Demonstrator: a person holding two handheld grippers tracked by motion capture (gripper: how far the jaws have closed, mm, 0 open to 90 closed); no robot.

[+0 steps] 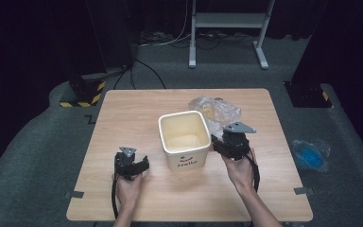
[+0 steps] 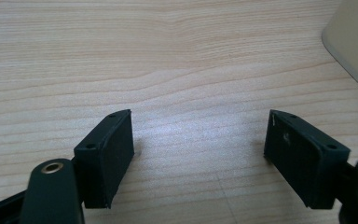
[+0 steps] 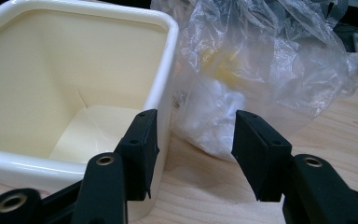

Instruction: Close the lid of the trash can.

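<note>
A light wooden table seen from above, with a cream-coloured, square, open-topped plastic bin standing upright near its middle; a dark smile mark and lettering show on the bin's near wall. Just beyond and to the right of the bin lies a crumpled clear plastic bag with something yellow and white inside; in the right gripper view the bag lies against the bin's outer wall. The bin's interior is bare.

The right gripper, held in the person's right hand, sits at the bin's right-hand side, at rim height. In the right gripper view its jaws stand partly apart: one black jaw lies in front of the bin's corner, just at its rim, the other lies in front of the bag's lower edge. Bare table and the bag's edge show in the gap, and neither pad is seen pressing on anything, so nothing is gripped.

The left gripper, held in the person's left hand, rests low over the table to the left of the bin and apart from it. In the left gripper view its jaws are spread wide over bare wood, with nothing between them; a corner of the bin shows at the upper right.

A blue object in a clear wrapper lies on the grey floor to the right of the table.
</note>
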